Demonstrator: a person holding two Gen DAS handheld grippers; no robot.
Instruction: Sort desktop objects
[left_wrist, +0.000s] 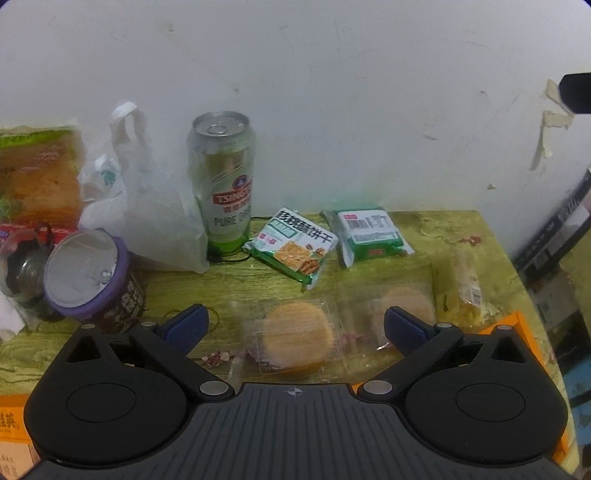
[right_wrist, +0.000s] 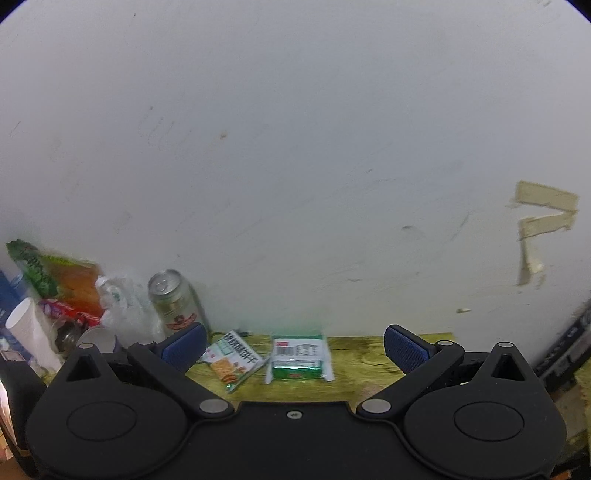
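- Left claw (left_wrist: 294, 325): spread wide, empty, over a wrapped round cake (left_wrist: 295, 338) on the table (left_wrist: 443, 229).
- Right claw (right_wrist: 294, 347): spread wide, empty, facing two green biscuit packets (right_wrist: 299, 356).

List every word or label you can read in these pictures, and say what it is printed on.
"TSING..." and "PURE DR...", both cut off: beer can.
"核桃酥饼干": biscuit packet.
Barcode label on the green packet: too blurred.
Orange box: one character, "英"; rest unclear.
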